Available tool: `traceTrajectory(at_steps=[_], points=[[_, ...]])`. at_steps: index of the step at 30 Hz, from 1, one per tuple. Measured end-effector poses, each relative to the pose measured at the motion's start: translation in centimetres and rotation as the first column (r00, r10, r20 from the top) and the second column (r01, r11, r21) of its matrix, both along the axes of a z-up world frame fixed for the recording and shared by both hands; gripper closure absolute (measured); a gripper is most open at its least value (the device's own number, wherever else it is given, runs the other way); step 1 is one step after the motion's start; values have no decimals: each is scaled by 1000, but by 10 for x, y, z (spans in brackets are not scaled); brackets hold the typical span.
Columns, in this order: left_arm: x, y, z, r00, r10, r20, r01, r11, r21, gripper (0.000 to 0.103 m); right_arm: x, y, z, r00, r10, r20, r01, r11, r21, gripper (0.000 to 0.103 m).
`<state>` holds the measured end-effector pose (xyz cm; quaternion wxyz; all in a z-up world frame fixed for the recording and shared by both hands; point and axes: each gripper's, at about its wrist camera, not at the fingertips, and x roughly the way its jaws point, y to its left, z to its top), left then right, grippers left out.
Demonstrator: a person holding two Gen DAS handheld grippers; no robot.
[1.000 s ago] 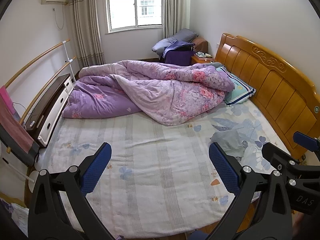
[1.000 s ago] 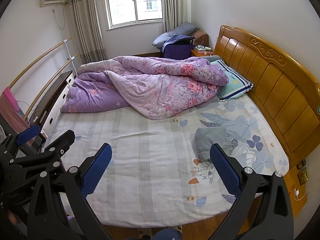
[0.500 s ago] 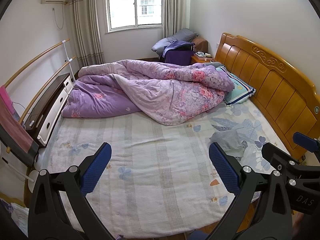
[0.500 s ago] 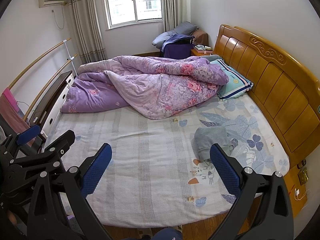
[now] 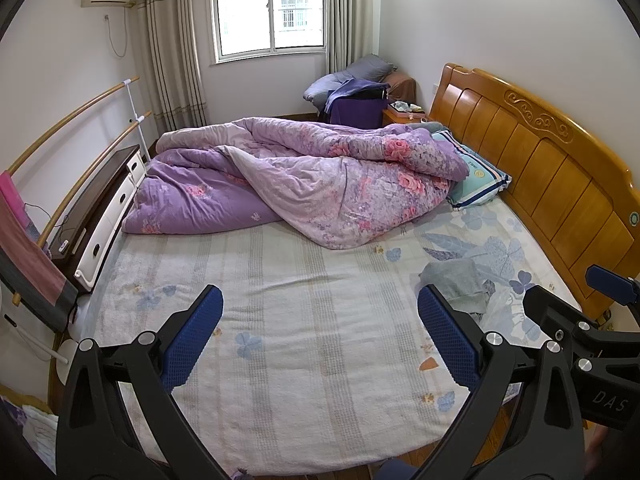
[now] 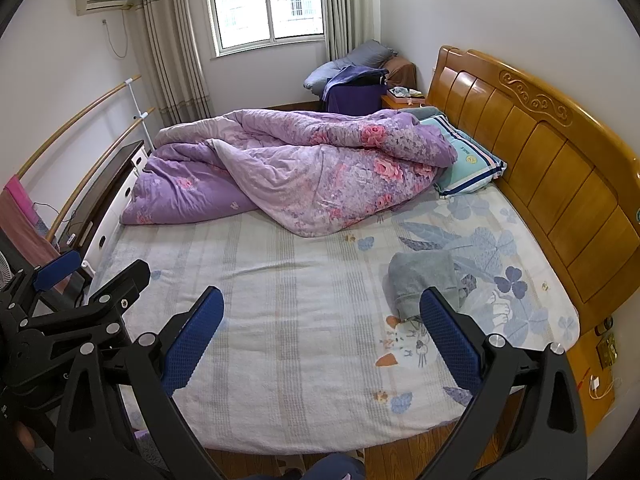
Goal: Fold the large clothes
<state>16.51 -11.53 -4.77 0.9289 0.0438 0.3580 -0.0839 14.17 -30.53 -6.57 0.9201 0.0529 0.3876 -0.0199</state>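
**Both grippers poised, spread wide, over the bed**

The left gripper (image 5: pixel 318 338), black-framed with blue textured pads, hangs above the near edge of the bed with its fingers spread wide and nothing between them. The right gripper (image 6: pixel 320 338), of the same build, is equally wide apart and empty; it touches nothing. Each shows at the edge of the other's view.

The task's thing, a crumpled grey garment (image 6: pixel 424 284), lies on the pale floral bedsheet (image 6: pixel 300 320) towards the headboard side, just beyond the right gripper's right-hand finger and well apart from the left gripper.

Farther out, a bunched purple floral quilt (image 5: pixel 312 184) covers the far half of the mattress, resting partly on a teal striped pillow (image 5: pixel 476 178) against the carved orange wooden headboard (image 5: pixel 548 176). A white drawer cabinet with a dark top (image 5: pixel 108 216) stands on the opposite side, and a curtained window (image 5: pixel 272 4) fills the far wall.

Compared with a second ago, both views are practically unchanged: grippers and garment sit where they were.
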Motion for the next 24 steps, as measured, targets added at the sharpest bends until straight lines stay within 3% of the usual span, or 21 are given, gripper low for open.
traceTrajectory(at_steps=[24], points=[[2, 1, 1, 1000, 0, 0, 0, 1000, -1, 5, 1, -2, -1, 1000, 0, -1, 0, 1000, -2, 8]])
